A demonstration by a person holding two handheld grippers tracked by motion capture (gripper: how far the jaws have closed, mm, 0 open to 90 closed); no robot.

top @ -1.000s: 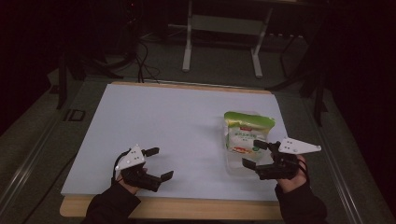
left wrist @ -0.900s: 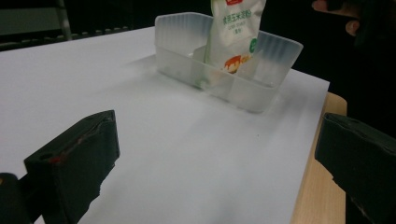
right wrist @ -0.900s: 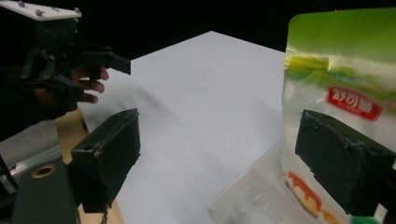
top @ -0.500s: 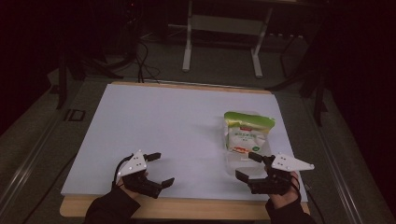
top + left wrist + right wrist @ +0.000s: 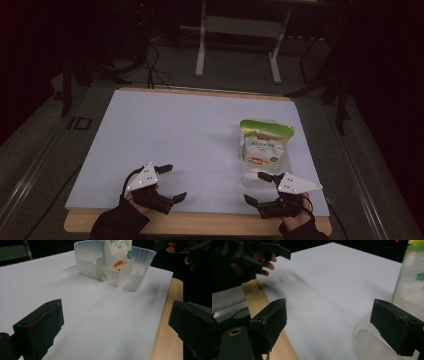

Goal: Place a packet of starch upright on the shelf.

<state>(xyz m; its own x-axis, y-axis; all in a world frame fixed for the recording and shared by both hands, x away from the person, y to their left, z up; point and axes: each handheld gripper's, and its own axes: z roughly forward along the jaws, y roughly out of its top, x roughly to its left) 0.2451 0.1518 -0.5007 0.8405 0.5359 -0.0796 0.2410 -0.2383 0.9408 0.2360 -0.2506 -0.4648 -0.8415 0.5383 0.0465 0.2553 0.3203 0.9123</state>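
Both grippers are sitting at the near edge of the table (image 5: 200, 227), jaws spread wide, nothing between them.

Left gripper (image 5: 169, 183) – it is hovering over the near-left part of the white sheet (image 5: 190, 135), its grey plate on top, jaws pointing to the right across the table. In the left gripper view both black jaws are standing far apart at the frame's bottom corners, with bare sheet and the wooden table edge between them. It is gripping nothing.

Right gripper (image 5: 258, 187) – it is sitting at the near-right corner of the sheet, jaws pointing left, just in front of the clear plastic tray (image 5: 260, 177). In the right gripper view the jaws are equally wide apart; the right-hand jaw is overlapping the tray's rounded corner (image 5: 372, 340) in the frame, but I cannot tell whether it is touching. It is holding nothing.

The tray is lying on the right half of the sheet. Inside it a green-and-white pouch (image 5: 263, 142) is standing, green top band toward the far side, orange mark low on the label. In the left gripper view the tray (image 5: 87, 260) is showing ribbed translucent walls and an inner divider, and the pouch (image 5: 117, 252) is standing upright in the rear compartment.

The two grippers are well apart from each other, the tray nearer the right one.
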